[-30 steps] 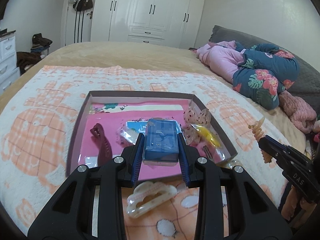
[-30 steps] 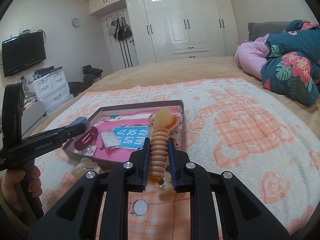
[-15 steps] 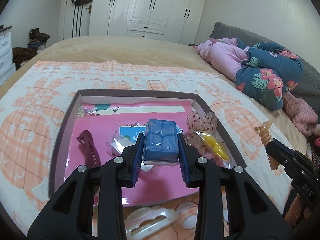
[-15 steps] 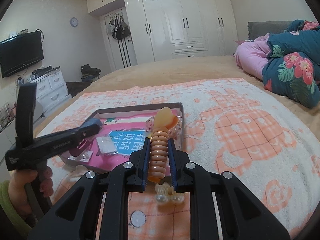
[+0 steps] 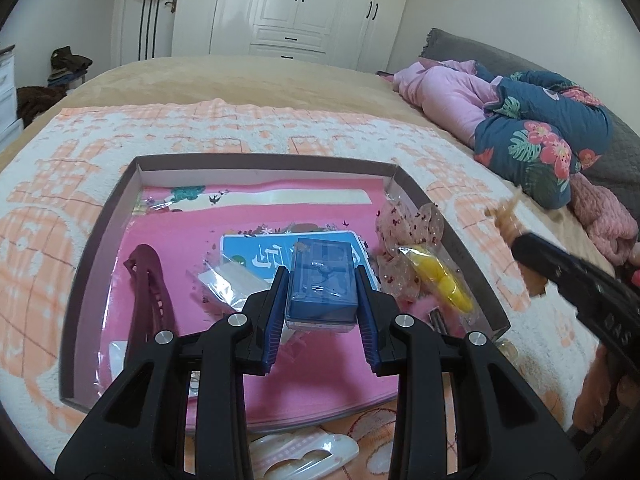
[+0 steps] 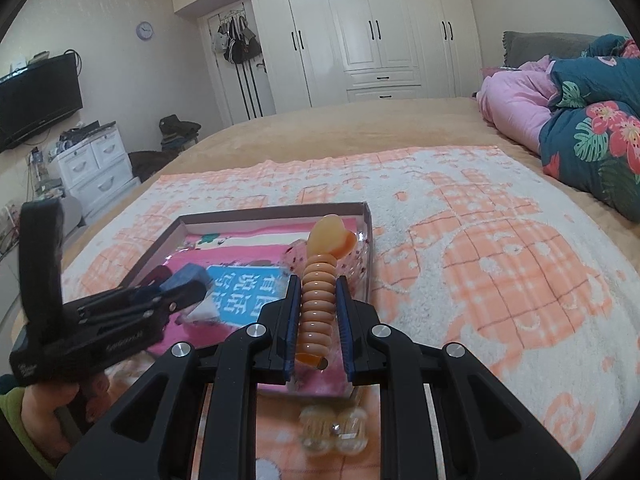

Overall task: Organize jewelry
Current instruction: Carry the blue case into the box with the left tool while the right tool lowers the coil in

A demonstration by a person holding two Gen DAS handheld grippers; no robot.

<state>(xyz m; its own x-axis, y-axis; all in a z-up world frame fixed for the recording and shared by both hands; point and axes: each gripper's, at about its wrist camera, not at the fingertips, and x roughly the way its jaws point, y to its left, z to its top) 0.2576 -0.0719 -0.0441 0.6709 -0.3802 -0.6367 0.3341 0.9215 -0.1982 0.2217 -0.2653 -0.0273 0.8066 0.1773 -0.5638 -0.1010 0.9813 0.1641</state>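
Left wrist: left gripper (image 5: 322, 294) jaws clamp blue box (image 5: 322, 283); right gripper (image 6: 318, 320) jaws clamp orange clip (image 6: 319, 302), "DAS" on body.

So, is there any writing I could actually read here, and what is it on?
"DAS": pale letters on the side of the right gripper.
White Chinese characters, seemingly "说话" among them: on the blue card in the tray, partly hidden.
Pale brand line on the side of the left gripper: too blurred to read.
Wall clock: numerals too small to read.
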